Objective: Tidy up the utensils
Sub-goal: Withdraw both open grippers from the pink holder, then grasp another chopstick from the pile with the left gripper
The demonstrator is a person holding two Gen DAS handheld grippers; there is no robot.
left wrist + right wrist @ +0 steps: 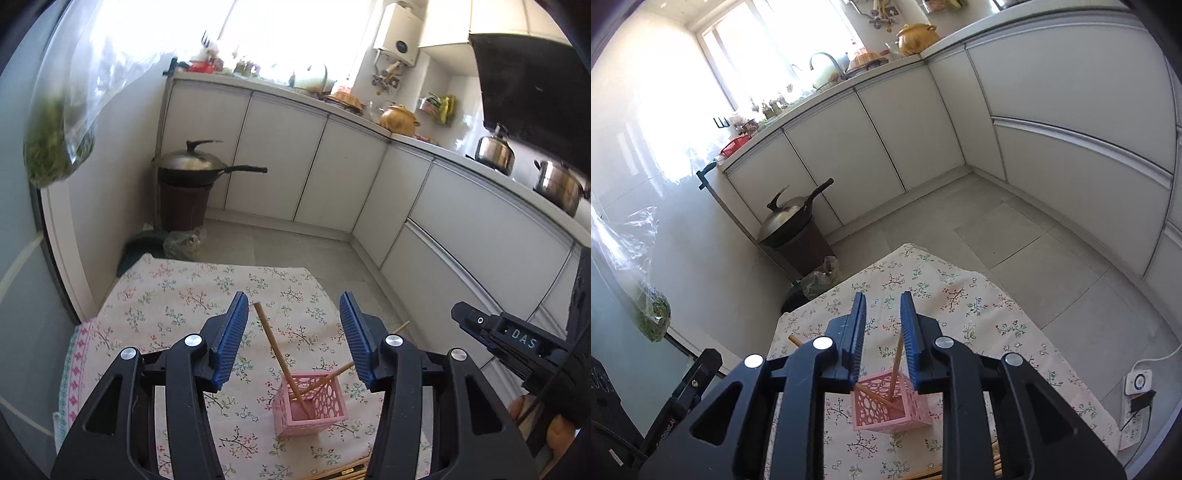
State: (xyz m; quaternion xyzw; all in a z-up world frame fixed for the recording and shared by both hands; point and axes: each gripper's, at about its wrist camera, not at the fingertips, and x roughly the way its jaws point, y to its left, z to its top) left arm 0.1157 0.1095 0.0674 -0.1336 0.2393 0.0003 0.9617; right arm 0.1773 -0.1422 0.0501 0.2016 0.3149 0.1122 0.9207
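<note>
A pink perforated holder (311,403) stands on the floral tablecloth (177,306) and also shows in the right wrist view (886,406). Two wooden chopsticks (280,358) lean in it, crossing. My left gripper (291,306) is open and empty, above and behind the holder. My right gripper (882,306) is partly open above the holder; one chopstick (896,363) stands up between its fingers, close to the right pad, not clamped. More chopsticks (343,470) lie at the near table edge. The right gripper's body (509,338) shows at right in the left wrist view.
White kitchen cabinets (332,166) run along the back and right. A wok on a brown bin (184,184) stands in the corner. A bag of greens (55,147) hangs at left. A power strip (1134,413) lies on the floor right of the table.
</note>
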